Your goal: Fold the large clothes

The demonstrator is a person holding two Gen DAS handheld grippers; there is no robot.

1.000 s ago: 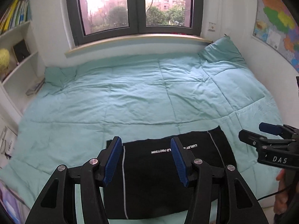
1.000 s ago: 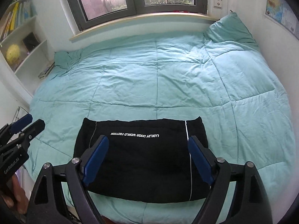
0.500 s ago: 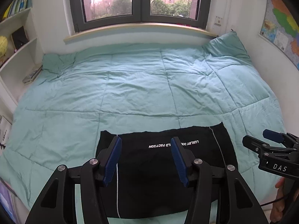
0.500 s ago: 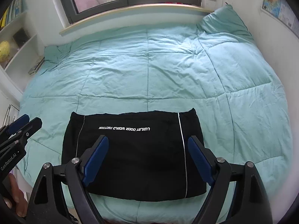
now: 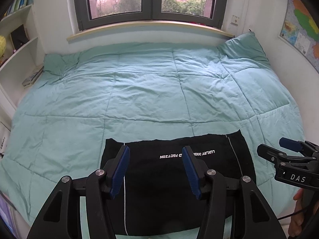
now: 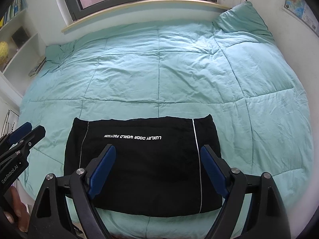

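The room is a small bedroom with white walls, and a big bed fills almost all of it. A teal quilt (image 6: 159, 69) covers the bed, with soft wrinkles and stitched squares. Beyond both grippers, at the far side of the quilt, there is a dark-framed window (image 5: 151, 0) with trees and buildings outside. A teal pillow (image 6: 241, 18) leans in the far corner to the right of the jaws, and white shelves (image 5: 18, 45) stand to the left of them. A colourful map (image 5: 301, 29) hangs on the wall at the right.

The folded black garment (image 6: 143, 165) lies flat on the near edge of the quilt, just in front of the jaws and partly under them in both views. It is a neat rectangle with thin white stripes near its two sides and a line of white letters across it.

The left gripper (image 5: 155, 171) hangs over the garment's left part, its blue jaws apart and holding nothing. The right gripper (image 6: 157, 171) hangs over the middle — its jaws are spread wide, also with nothing between them.
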